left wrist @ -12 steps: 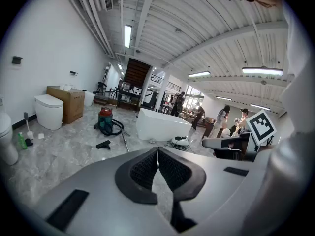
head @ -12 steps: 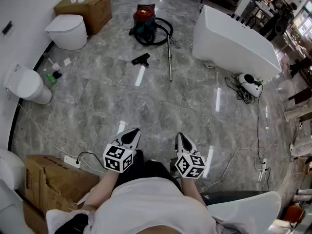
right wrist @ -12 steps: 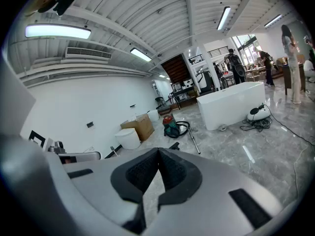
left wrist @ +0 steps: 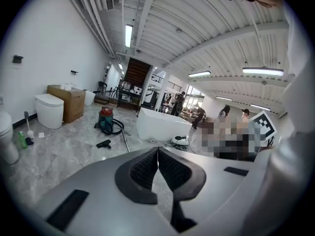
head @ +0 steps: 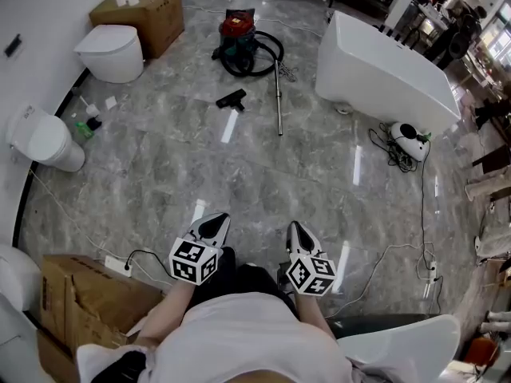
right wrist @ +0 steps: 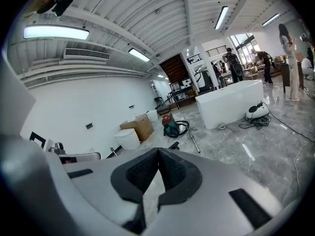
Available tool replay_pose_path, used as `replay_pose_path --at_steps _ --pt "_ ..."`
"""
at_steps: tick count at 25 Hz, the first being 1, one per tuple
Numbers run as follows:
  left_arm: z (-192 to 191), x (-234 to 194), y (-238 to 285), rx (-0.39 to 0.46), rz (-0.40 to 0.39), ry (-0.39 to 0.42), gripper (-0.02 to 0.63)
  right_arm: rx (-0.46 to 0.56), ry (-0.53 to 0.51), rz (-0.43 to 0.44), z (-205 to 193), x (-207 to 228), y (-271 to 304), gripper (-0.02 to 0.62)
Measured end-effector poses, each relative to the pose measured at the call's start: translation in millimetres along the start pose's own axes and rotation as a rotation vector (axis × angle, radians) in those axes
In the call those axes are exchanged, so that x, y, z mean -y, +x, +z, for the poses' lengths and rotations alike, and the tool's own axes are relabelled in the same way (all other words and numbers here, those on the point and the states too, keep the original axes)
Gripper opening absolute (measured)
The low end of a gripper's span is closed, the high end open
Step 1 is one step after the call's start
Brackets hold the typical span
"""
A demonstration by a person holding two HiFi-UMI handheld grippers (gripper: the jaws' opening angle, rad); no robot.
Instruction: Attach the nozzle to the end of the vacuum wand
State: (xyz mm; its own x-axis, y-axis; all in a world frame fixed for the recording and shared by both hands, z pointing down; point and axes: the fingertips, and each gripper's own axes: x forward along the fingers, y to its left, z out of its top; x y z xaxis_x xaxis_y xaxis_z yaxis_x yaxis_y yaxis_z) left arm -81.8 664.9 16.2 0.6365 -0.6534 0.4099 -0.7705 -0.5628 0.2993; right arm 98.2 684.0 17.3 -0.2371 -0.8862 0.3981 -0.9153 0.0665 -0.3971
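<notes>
Faintly, small nozzle [head: 231, 99], thin wand [head: 278, 102], fitting ends indistinct.

The floor [head: 160, 166] is grey marble with pale veins. The vacuum cleaner [head: 237, 32] has a red lid, a dark teal body and a black hose [head: 263, 54]. The nozzle [head: 231, 99] is black and the wand [head: 278, 94] silvery. The bathtub [head: 383, 70] and the toilet [head: 112, 52] are white, the cardboard box [head: 144, 10] brown. The left gripper [head: 219, 215] and the right gripper [head: 294, 223] are light grey with black-and-white marker cubes.

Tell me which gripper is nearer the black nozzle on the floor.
Left. The left gripper is well short of the nozzle, nearly in line with it; the right gripper is as far back and offset to the right.
</notes>
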Motion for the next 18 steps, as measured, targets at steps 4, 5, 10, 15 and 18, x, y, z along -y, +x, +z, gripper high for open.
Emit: replay_pose_path --at_steps 4,5,10,15,18 --pt "-0.8 -2.8 -1.1 -0.003 -0.001 0.002 0.011 0.010 0.027 -0.008 -0.2 2.9 0.4 0.015" --pt "-0.6 -4.3 -2.3 -0.003 -0.001 0.004 0.011 0.007 0.030 -0.012 -0.9 2.9 1.3 0.015" --pt "1.6 -17.1 -6.1 -0.005 -0.001 0.005 0.011 0.026 0.048 -0.022 3.5 -2.4 7.1 0.015" --pt "1.7 -33.1 -8.5 0.006 -0.005 -0.007 0.011 0.025 0.042 -0.019 -0.6 -21.6 18.0 0.015" --pt "-1.6 -43.3 -10.6 0.005 -0.013 -0.013 0.011 0.030 0.022 -0.008 -5.3 -36.8 23.6 0.015"
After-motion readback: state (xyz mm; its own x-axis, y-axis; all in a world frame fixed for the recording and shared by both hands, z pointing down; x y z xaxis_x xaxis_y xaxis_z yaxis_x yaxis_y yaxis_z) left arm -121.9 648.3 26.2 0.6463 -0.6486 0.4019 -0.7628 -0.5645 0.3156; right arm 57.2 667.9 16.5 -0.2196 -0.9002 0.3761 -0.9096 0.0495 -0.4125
